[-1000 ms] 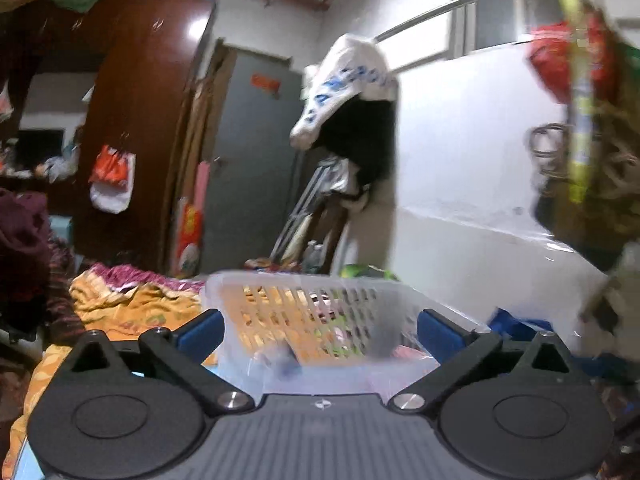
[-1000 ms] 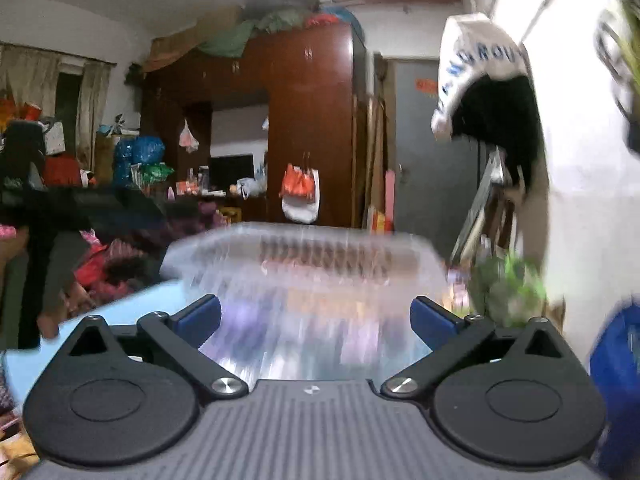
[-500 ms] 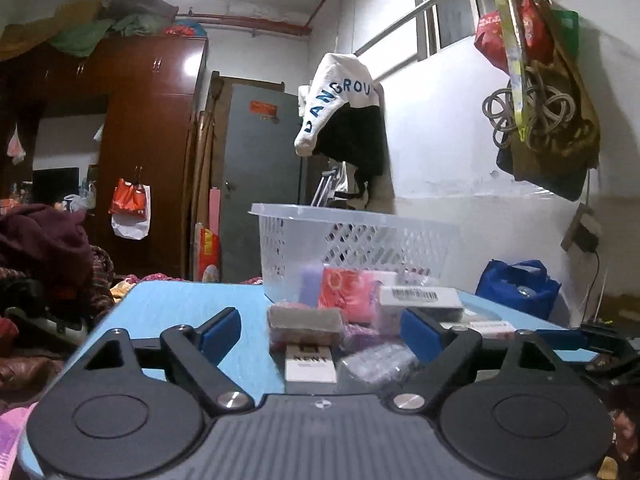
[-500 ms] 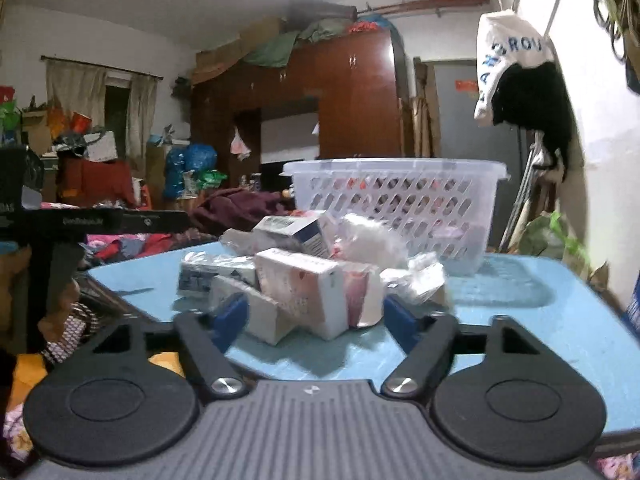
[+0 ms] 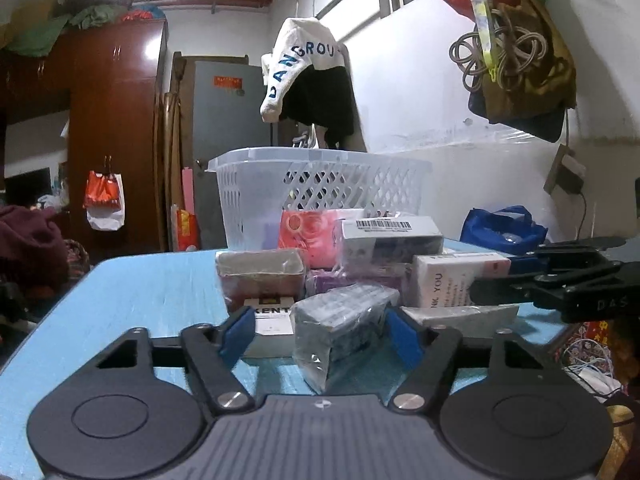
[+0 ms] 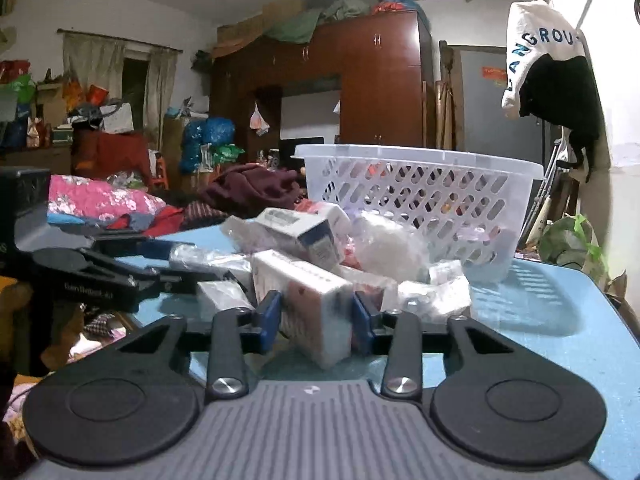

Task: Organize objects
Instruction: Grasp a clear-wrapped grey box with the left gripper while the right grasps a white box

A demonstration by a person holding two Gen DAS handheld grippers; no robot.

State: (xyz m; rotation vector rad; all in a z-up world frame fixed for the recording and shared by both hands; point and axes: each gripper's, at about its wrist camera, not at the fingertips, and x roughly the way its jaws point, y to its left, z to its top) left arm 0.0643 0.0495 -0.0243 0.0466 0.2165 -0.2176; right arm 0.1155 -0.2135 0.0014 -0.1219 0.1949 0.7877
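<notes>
Boxes and packets lie heaped on the blue table (image 5: 152,280) just in front of the white basket (image 5: 320,184), which stands at the table's far side. Nearest the left gripper (image 5: 320,330), a grey plastic-wrapped pack (image 5: 340,320) sits between the two blue pads, angled with one corner toward the camera; the jaws stand wide, with the right pad at the pack's edge and the left pad apart from it, against a white KENT box (image 5: 272,316) instead, so nothing is clamped. Behind the pack, toward the basket, are a brown wrapped box (image 5: 260,276), a pink packet (image 5: 308,236), a grey box with a barcode (image 5: 390,236) and a white box (image 5: 452,280) lettered in purple. The right gripper (image 6: 316,320) has its jaws drawn in close around a white box (image 6: 308,300) printed with a pink mark, a blue pad pressed to each side; the box is tilted, its near end low on the table. Beyond it, toward the basket, lie a white-and-blue box (image 6: 304,232), a clear bag of white stuff (image 6: 388,244) and crinkled wrapped packets (image 6: 432,292). Each gripper shows at the edge of the other's view, both low over the table on the near side of the heap from the basket.
</notes>
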